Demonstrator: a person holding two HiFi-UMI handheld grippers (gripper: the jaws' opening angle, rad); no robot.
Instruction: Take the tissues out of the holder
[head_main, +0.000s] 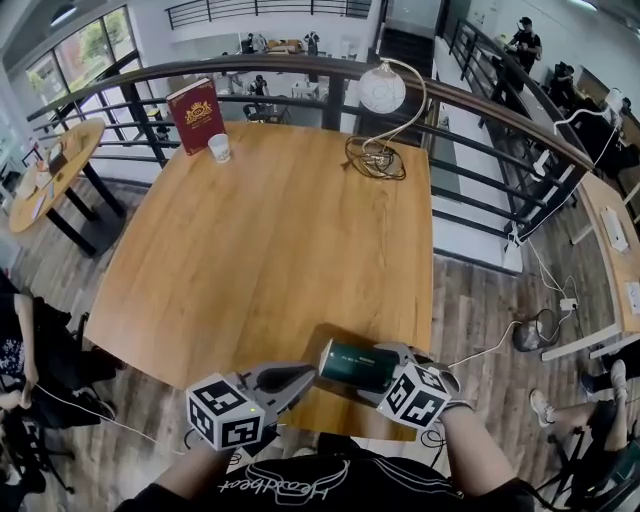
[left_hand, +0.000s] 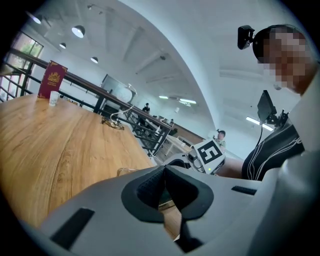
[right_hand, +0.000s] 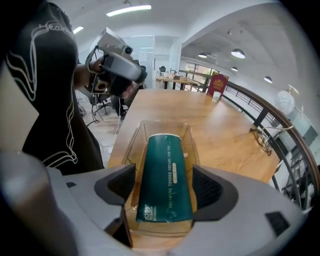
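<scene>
A dark green tissue pack (head_main: 355, 366) (right_hand: 165, 182) lies in a clear plastic holder (right_hand: 161, 131) at the near edge of the wooden table (head_main: 270, 240). My right gripper (head_main: 388, 362) (right_hand: 165, 189) points down over the pack's near end. Its jaws stand wide, one pad on each side of the pack with a gap at both, so it is open. My left gripper (head_main: 305, 378) (left_hand: 164, 186) sits just left of the holder and points at it. Its pads meet with nothing between them. The left gripper view shows a bit of the holder's clear rim (left_hand: 125, 171).
At the table's far side stand a red book (head_main: 196, 115), a small white cup (head_main: 219, 148) and a round lamp (head_main: 383, 90) with a coiled cable (head_main: 376, 160). A curved black railing (head_main: 480, 150) runs behind. The holder sits close to the table's front edge (head_main: 330, 425).
</scene>
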